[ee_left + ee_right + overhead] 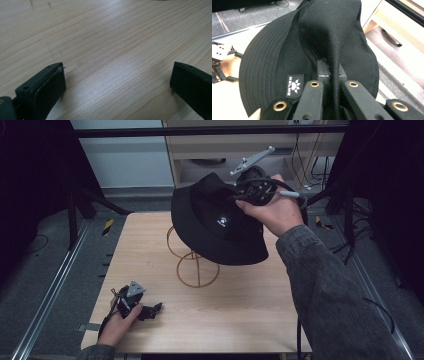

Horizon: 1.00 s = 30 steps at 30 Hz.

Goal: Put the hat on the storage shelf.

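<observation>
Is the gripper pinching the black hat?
Touching. In the right gripper view, the right gripper has a fold of the black hat squeezed between its jaws.

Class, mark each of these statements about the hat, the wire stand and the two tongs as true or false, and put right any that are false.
1. The right tongs are shut on a fold of the black bucket hat. True.
2. The hat lies flat on the wooden table. False: it is held up above the table, over the gold wire stand.
3. The left tongs are open, with bare wood between them. True.
4. The left tongs grip the wire stand. False: they sit near the table's front left corner, apart from the stand, holding nothing.
5. The hat bears a small white paw logo. True.
</observation>
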Available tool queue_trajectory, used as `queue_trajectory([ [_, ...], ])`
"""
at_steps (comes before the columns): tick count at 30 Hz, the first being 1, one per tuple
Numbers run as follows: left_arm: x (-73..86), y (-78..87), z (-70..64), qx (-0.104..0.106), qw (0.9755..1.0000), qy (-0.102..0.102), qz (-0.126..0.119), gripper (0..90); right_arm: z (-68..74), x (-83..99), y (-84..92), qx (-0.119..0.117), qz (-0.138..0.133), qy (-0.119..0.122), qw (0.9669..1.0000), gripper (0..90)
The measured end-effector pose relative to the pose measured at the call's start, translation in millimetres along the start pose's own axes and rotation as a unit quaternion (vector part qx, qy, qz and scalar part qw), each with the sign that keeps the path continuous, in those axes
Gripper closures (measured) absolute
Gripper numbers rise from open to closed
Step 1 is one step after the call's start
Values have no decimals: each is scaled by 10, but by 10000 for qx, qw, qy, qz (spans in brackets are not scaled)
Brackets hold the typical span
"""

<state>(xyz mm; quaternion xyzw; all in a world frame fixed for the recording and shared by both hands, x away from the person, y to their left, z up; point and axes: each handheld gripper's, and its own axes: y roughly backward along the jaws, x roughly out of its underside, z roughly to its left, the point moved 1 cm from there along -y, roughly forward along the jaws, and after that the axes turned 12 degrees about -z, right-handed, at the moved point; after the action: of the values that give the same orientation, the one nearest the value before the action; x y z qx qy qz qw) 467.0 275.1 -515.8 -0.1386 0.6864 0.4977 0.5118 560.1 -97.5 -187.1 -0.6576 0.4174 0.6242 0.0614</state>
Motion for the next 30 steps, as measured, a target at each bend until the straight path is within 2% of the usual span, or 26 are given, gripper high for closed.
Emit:
queue_trajectory([
  [11, 0, 0, 1, 14, 10000, -8, -1, 0, 169, -114, -201, -169, -19, 107, 9998, 884],
  [30, 0, 0, 1, 15, 10000, -7, -1, 0, 417, -245, -510, -439, 162, 332, 9984, 880],
])
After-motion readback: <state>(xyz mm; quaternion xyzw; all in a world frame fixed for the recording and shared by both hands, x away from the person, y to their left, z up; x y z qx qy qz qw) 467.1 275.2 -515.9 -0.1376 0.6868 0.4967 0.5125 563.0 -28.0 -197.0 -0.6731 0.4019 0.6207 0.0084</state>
